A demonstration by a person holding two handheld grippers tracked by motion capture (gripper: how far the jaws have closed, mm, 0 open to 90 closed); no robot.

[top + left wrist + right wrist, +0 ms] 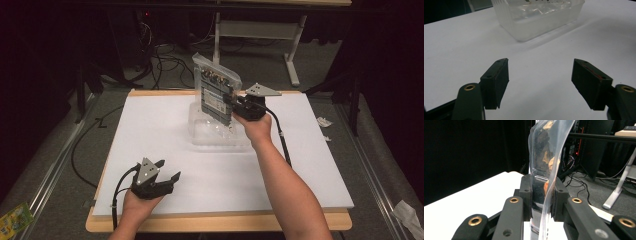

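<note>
Looking down from the high view, I see my right gripper [235,106] clamping the clear bag [216,92] upright, long axis vertical, over the plastic tub [215,136] on the tabletop [150,130]. Left gripper view: fingers [495,80] wide, empty, tub ahead. Right gripper view: fingers [526,192] pinch the bag's [546,150] edge.

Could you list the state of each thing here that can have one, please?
Clear bag: upright, clamped at its edge, above the tub.
Plastic tub: open, on the white board.
Right gripper: shut on the bag.
Left gripper: open, holding nothing, low over the board.
</note>
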